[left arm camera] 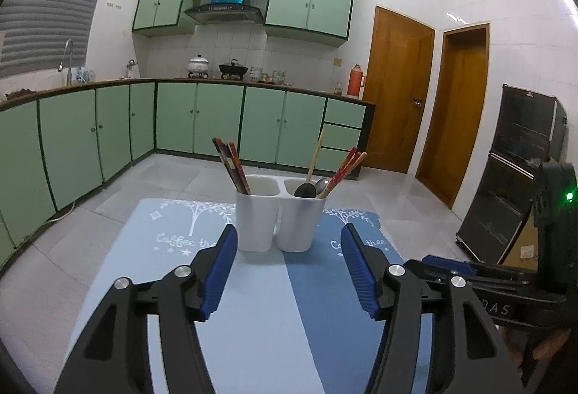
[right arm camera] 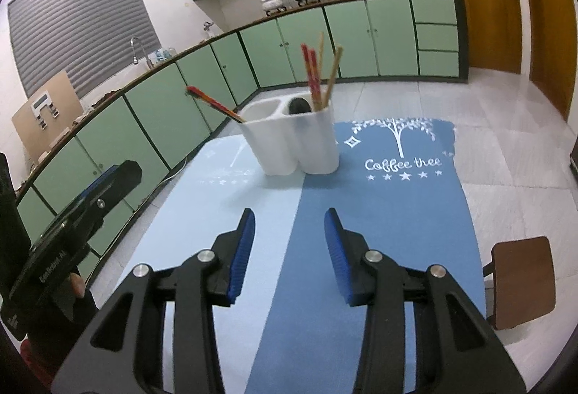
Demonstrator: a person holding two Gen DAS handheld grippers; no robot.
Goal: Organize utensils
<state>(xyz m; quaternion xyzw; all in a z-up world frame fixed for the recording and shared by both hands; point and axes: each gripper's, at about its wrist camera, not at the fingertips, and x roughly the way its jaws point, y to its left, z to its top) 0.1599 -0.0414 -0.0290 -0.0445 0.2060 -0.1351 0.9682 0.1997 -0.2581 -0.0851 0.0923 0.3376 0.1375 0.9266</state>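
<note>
A white two-compartment utensil holder (left arm camera: 278, 217) stands on a blue mat (left arm camera: 260, 314); it also shows in the right wrist view (right arm camera: 296, 144). Its left compartment holds red chopsticks (left arm camera: 231, 164). Its right compartment holds a black spoon (left arm camera: 306, 189), a metal spoon (left arm camera: 321, 184), a pale wooden stick and more chopsticks (left arm camera: 345, 171). My left gripper (left arm camera: 289, 238) is open and empty just in front of the holder. My right gripper (right arm camera: 289, 220) is open and empty, a little short of the holder.
The mat (right arm camera: 397, 213) lies on a table above a grey tiled floor. Green cabinets (left arm camera: 216, 119) line the far walls. A brown stool (right arm camera: 520, 282) stands to the right. A dark appliance cabinet (left arm camera: 513, 177) and wooden doors (left arm camera: 397, 86) stand at right.
</note>
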